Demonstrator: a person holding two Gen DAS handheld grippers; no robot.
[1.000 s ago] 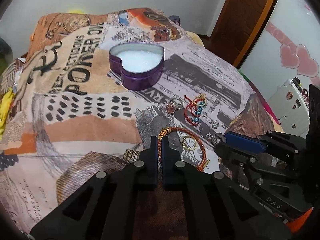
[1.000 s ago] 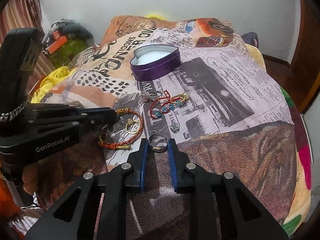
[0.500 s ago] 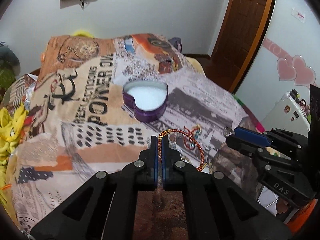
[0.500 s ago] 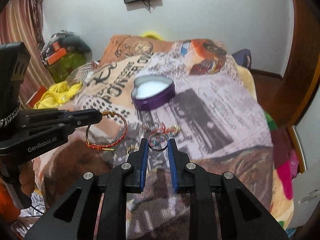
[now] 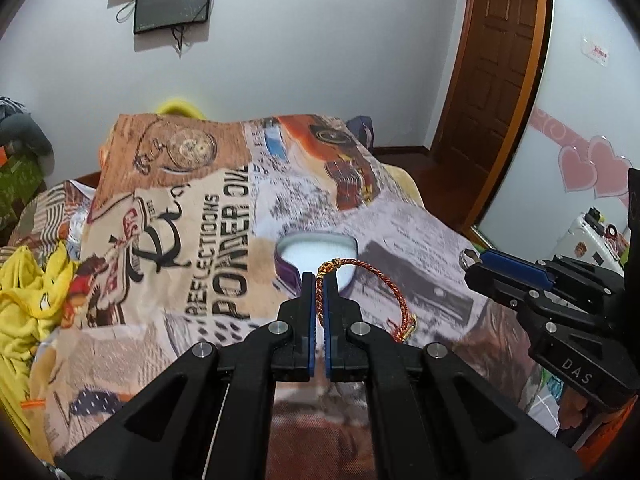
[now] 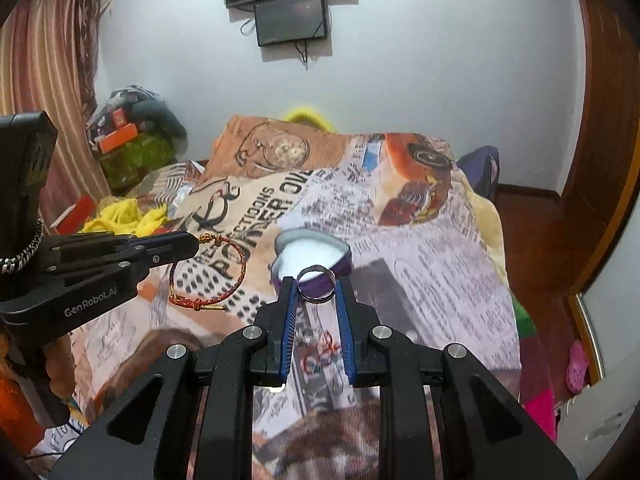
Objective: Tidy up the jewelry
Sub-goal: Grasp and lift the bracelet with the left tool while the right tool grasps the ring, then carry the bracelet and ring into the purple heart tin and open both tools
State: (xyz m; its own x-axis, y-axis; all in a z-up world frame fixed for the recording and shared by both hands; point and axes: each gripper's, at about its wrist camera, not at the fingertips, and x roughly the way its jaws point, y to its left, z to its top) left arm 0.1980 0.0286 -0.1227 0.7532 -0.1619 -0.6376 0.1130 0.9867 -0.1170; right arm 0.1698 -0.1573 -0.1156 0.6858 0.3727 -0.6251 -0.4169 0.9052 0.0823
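Both pieces were lifted clear of the bed [image 6: 460, 280], so the carry to the box was the step in hand. The left hand-held gripper [image 5: 319, 292] was pinched narrow on the red braided bracelet [image 5: 384, 280], which hung off to its right. The right hand-held gripper [image 6: 316, 284] clamped the silver ring [image 6: 316, 283] at its tips. The purple heart-shaped box [image 6: 344, 266] sat open just ahead of both, probably still unfilled. Next, each needs lowering over the box, then releasing.
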